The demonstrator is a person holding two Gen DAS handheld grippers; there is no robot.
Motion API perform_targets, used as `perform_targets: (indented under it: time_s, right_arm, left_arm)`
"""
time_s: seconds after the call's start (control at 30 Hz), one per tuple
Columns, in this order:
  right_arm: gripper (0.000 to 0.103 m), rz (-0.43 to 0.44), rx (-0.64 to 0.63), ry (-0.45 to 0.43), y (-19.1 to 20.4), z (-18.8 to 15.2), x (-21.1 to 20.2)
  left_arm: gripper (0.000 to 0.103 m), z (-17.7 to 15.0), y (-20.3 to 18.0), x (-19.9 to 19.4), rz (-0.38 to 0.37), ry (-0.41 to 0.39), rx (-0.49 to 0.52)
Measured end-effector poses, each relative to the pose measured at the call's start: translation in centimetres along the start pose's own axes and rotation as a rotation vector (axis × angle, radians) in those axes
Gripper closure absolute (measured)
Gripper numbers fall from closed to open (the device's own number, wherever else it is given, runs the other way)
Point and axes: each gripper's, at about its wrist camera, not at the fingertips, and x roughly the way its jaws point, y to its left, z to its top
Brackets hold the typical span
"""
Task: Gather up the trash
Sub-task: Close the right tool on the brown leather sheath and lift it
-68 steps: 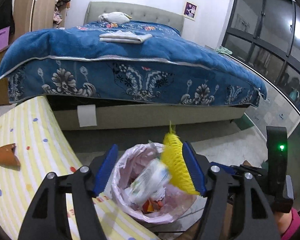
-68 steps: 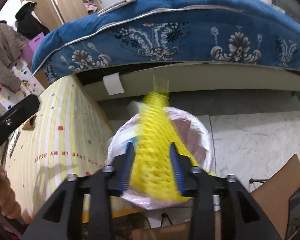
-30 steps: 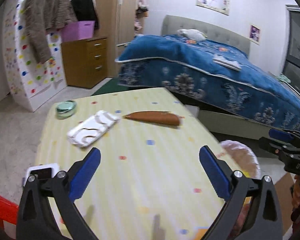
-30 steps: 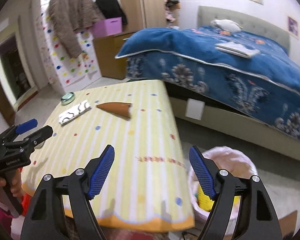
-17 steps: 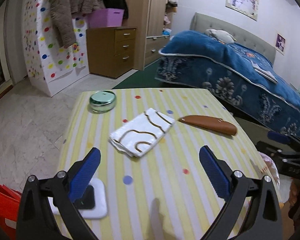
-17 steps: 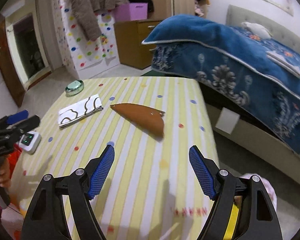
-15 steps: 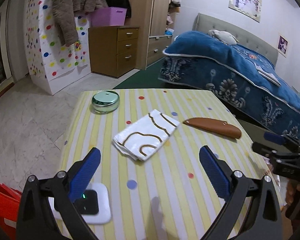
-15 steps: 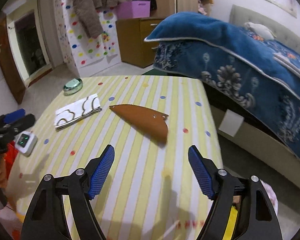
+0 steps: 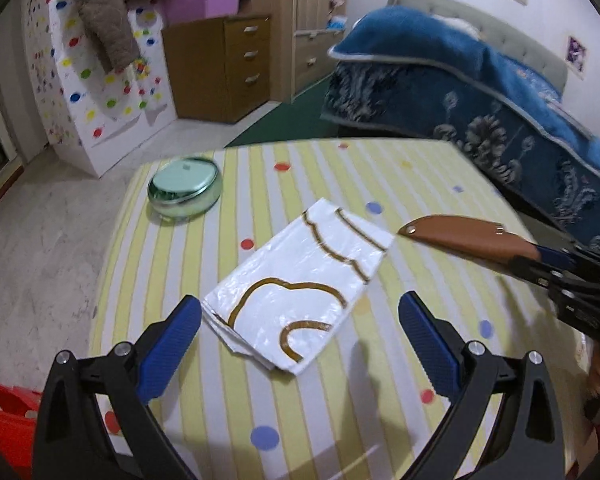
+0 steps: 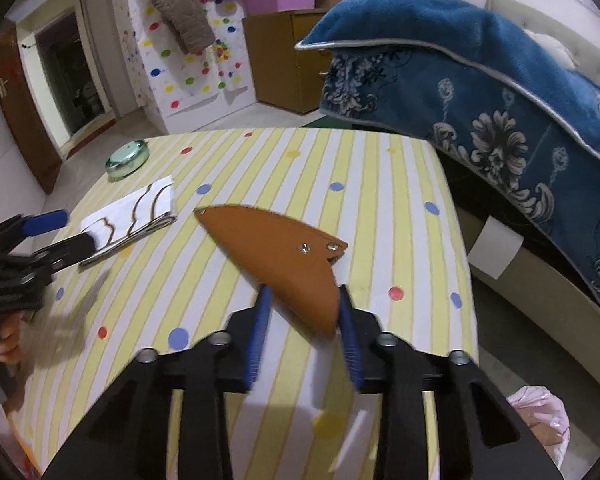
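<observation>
Right gripper (image 10: pixel 305 312): blue pads have drawn in from the wide spread of half a second ago and now sit against both sides of the broad end of the brown leather sheath (image 10: pixel 278 258). Whether they grip it firmly cannot be told; the frame is smeared there. The sheath lies flat on the striped tablecloth (image 10: pixel 380 184) toward the edge nearest the bed, pointed tip aimed at the folded white bag (image 10: pixel 134 208). Seen from the left wrist, the right gripper (image 9: pixel 540 258) reaches in from the right-hand edge and covers the wide end of the sheath (image 9: pixel 466 236); half a second ago it hung clear of it.

Left gripper (image 9: pixel 300 336): jaws spread wide, nothing between them, same spread as before. It has come closer and lower; the white bag (image 9: pixel 296 288) with brown looping lines now sits between the blue pads and just beyond them, where earlier it lay well ahead. The bag rests mid-cloth, one corner near the sheath's tip, not touching.

Green round tin (image 9: pixel 185 185): near the far left corner of the cloth, unmoved.

Pink trash bag (image 10: pixel 542 416): on the floor below the table's near right corner, only its rim showing. Blue bedspread (image 10: pixel 480 80) beyond the far right edge.
</observation>
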Motion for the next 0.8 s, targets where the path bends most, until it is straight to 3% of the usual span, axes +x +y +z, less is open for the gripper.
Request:
perform_targets:
  time_s: [0.13, 0.33, 0.5, 0.67, 0.8]
  right_arm:
    - [0.099, 0.031, -0.012, -0.031, 0.6, -0.7, -1.5]
    - [0.101, 0.03, 0.007, -0.072, 1.4, -1.3, -4.8]
    - [0.101, 0.036, 0.043, -0.098, 1.3, -2.1, -7.6]
    - [0.101, 0.022, 0.066, -0.121, 1.5, -3.2, -10.2]
    - [0.101, 0.007, 0.074, -0.128, 1.9, -4.6, -11.9]
  left_arm:
    - [0.007, 0.4, 0.4, 0.9, -0.008, 0.015, -0.021]
    - [0.007, 1.0, 0.3, 2.3, -0.015, 0.047, -0.011]
    - [0.023, 0.8, -1.2, 3.0, 0.032, 0.066, 0.069]
    - [0.052, -0.2, -2.4, 1.8, 0.01, 0.057, 0.111]
    - [0.064, -2.3, -4.2, 0.0, -0.012, 0.053, 0.159]
